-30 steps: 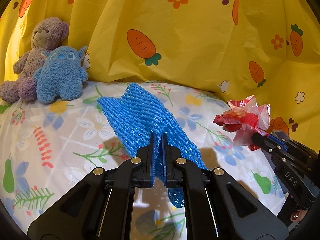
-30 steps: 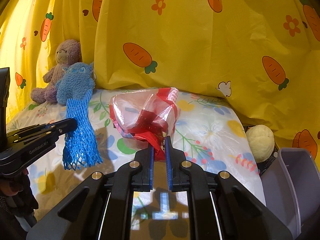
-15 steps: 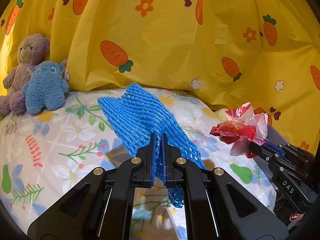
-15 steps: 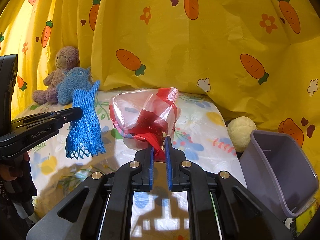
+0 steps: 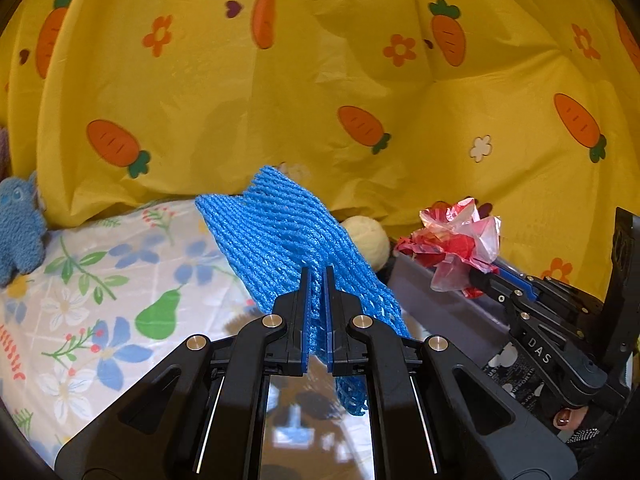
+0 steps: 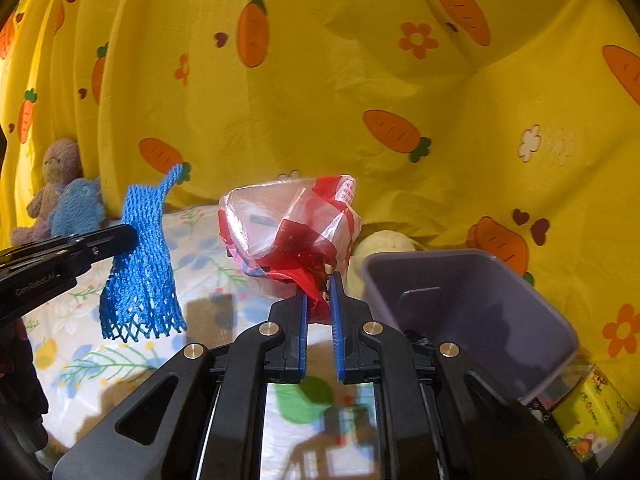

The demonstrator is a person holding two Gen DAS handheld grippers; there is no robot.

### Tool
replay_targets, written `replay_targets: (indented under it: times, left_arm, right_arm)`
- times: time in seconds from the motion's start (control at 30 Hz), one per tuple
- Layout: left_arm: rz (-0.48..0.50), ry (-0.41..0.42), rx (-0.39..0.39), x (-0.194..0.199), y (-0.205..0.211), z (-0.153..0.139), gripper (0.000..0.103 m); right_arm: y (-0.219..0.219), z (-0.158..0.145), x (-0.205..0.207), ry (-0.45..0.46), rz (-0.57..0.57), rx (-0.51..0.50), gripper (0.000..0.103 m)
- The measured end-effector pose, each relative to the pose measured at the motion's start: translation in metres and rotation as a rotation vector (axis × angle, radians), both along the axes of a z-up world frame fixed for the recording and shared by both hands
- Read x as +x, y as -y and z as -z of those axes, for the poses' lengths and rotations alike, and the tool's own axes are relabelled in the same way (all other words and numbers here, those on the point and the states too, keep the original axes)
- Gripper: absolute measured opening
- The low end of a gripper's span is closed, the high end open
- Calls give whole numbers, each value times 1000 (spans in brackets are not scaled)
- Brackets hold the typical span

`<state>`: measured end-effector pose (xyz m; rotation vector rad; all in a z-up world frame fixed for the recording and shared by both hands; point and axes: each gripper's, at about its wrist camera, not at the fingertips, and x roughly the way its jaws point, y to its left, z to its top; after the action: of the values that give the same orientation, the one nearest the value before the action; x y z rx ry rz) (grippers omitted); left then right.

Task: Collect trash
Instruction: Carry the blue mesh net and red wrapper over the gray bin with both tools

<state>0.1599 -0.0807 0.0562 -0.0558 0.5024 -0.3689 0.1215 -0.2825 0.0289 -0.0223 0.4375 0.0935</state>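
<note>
- Since the earlier frames, both your grippers have swung toward the purple bin [image 6: 472, 312], now ahead-right of the right gripper [image 6: 318, 300].
- Left gripper [image 5: 317, 280] is clamped on the blue foam net [image 5: 280, 240]; right pinches the red plastic bag [image 6: 288, 232].
- Carry each over the rim before you release.
- Only the right view shows the bin's inside.

Left gripper [image 5: 317, 276] clamps blue foam net [image 5: 280, 236] — right gripper [image 5: 480, 276] pinches red plastic bag [image 5: 460, 236] over grey bin [image 5: 436, 300].

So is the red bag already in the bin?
No, the red bag is pinched in the right gripper, beside the empty purple bin.
</note>
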Motion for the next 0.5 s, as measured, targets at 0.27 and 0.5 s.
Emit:
replay_targets:
  times: [0.27, 0.5]
  left_arm:
    - [209, 28, 6, 19, 100, -13, 5]
    - [307, -30, 27, 43, 160, 3, 5]
  right_arm:
    - [77, 7, 0, -8, 239, 9, 11]
    - [109, 24, 4, -59, 318, 31, 11]
